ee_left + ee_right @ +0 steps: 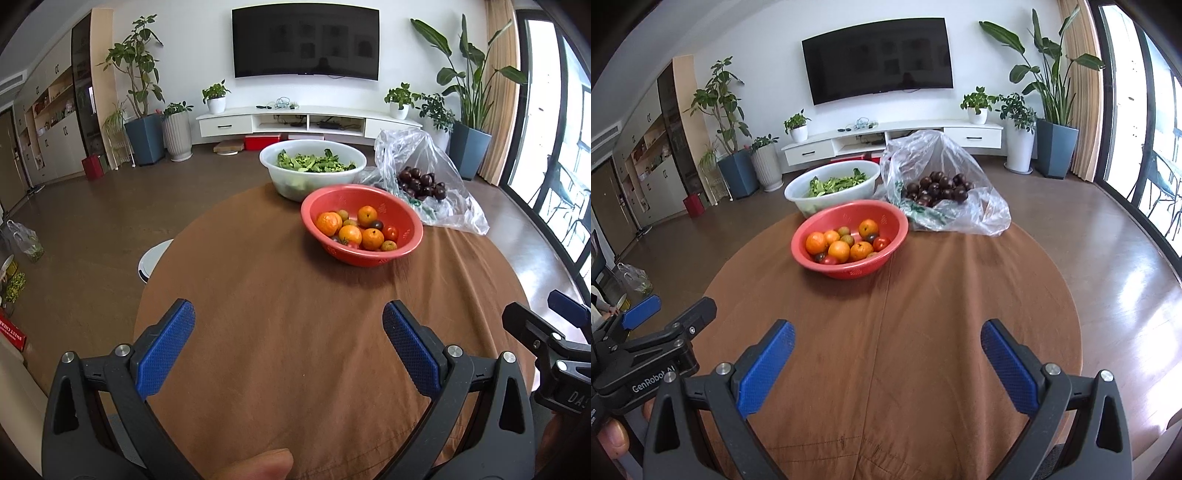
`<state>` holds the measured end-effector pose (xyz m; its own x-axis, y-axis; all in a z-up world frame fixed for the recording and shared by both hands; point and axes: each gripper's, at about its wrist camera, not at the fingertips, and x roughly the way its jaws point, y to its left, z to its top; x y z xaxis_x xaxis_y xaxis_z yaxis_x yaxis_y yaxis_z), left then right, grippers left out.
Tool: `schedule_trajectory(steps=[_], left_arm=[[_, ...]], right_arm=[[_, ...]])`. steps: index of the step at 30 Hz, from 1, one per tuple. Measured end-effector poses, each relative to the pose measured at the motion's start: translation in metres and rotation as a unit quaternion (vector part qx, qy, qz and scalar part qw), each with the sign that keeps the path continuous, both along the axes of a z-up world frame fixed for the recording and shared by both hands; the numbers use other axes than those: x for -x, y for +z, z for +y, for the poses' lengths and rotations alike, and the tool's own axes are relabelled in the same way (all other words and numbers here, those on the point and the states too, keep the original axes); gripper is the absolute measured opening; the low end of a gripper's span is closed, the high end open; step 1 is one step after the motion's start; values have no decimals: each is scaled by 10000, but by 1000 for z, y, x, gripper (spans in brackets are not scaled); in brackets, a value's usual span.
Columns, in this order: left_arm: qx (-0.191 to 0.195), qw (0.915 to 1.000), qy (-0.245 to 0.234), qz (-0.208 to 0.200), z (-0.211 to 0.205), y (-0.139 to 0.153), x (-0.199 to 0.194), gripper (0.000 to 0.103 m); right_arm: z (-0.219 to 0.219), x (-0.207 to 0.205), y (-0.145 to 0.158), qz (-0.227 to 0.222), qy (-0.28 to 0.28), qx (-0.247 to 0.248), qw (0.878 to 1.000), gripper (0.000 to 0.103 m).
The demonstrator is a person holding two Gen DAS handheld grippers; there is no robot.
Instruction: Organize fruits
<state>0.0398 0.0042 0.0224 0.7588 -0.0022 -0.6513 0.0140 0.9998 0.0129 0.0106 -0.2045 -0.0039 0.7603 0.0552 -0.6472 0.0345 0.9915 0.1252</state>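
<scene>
A red colander bowl (pixel 406 242) (pixel 812 264) holds oranges (pixel 328 223) (pixel 839 251), small tomatoes (pixel 390 232) (pixel 881 243) and a few dark and greenish fruits. It stands on the far half of a round table under a brown cloth (pixel 295 350) (pixel 923 332). Behind it a clear plastic bag (pixel 454 177) (pixel 975 173) holds dark purple fruits (pixel 421 182) (pixel 940 188). My left gripper (pixel 288 317) is open and empty over the near cloth. My right gripper (pixel 888 338) is open and empty, beside the left one.
A white basin (pixel 280 162) (pixel 798 192) of green leaves stands at the table's far edge, behind the red bowl. A white stool (pixel 153 258) sits left of the table. Beyond are a TV stand, potted plants and a glass door on the right.
</scene>
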Motion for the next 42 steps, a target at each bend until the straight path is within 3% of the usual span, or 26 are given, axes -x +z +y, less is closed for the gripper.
schedule_trajectory(steps=[42], left_arm=[[113, 9998, -48, 183, 2, -18, -3, 103]], right_arm=[[8, -4, -10, 339, 23, 109, 9994, 103]])
